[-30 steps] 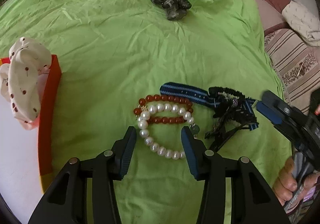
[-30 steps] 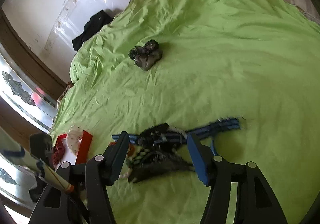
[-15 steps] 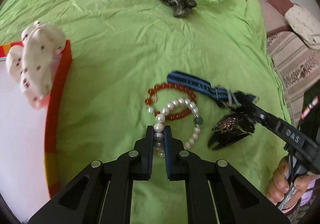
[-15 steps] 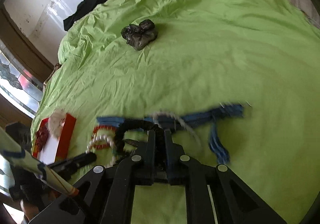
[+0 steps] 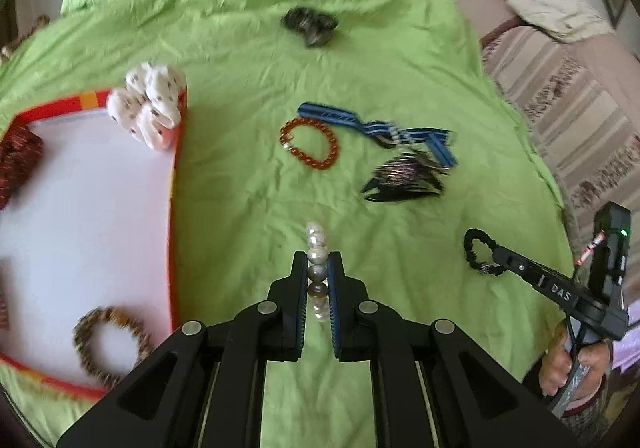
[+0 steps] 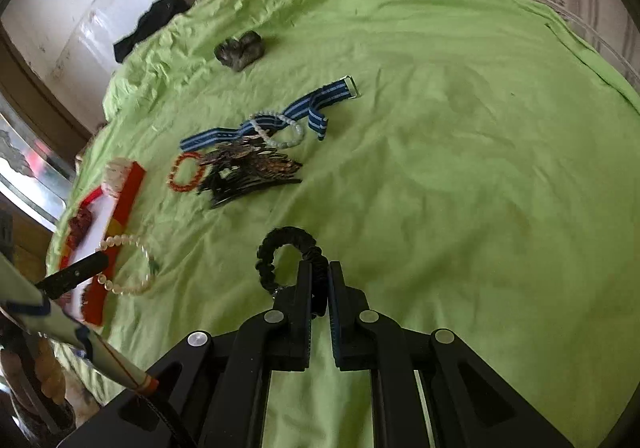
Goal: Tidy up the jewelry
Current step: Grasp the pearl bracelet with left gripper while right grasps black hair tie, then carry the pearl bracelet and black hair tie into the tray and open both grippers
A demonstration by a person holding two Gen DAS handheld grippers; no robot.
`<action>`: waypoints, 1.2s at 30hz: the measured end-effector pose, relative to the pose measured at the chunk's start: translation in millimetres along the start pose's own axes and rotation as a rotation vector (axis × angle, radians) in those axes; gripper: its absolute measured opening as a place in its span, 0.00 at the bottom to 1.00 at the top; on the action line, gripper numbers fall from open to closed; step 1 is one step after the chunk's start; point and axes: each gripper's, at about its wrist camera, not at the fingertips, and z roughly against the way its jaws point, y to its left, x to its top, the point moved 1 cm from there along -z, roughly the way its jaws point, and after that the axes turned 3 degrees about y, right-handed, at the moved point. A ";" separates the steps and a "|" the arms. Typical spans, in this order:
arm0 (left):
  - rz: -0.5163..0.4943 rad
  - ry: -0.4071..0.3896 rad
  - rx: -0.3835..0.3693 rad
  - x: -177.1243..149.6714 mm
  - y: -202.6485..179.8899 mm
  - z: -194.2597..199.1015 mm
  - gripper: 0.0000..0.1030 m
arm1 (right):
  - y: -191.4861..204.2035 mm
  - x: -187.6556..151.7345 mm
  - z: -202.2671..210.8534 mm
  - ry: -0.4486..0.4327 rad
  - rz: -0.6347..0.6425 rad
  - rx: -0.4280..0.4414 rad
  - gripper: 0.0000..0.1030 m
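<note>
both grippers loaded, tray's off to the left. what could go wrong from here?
1. The left hand-held gripper pinches the pearl bracelet by only a few beads; the hanging loop could swing and catch the red tray rim.
2. The right hand-held gripper grips the black scrunchie at one edge; the soft fabric might slip out.

- The right gripper (image 6: 319, 280) pinches a black beaded loop (image 6: 286, 252) between closed fingers, above the green sheet (image 6: 460, 168)
- At left, the left gripper (image 6: 86, 270) grips a pearl bracelet (image 6: 128, 268) beside the red-rimmed tray (image 6: 124, 200)
- Farther back lie a red bead bracelet (image 6: 184, 173), a dark hair comb (image 6: 248, 172), a small white bead bracelet (image 6: 280, 128) and a blue striped strap (image 6: 280, 116)
- A dark scrunchie (image 6: 240, 50) sits beyond them, well apart
</note>
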 end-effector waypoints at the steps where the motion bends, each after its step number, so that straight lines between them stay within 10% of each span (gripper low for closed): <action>1: -0.010 -0.008 0.004 -1.9 -1.2 7.7 0.09 | 1.5 -2.0 4.3 -0.006 0.002 -0.003 0.08; 14: 0.012 -0.215 0.025 -15.2 34.6 124.0 0.09 | 77.8 -14.6 48.3 -0.091 0.111 0.085 0.08; 36: 0.219 -0.149 0.090 -23.6 161.5 120.9 0.09 | 261.9 -15.4 -18.5 0.037 0.373 0.308 0.08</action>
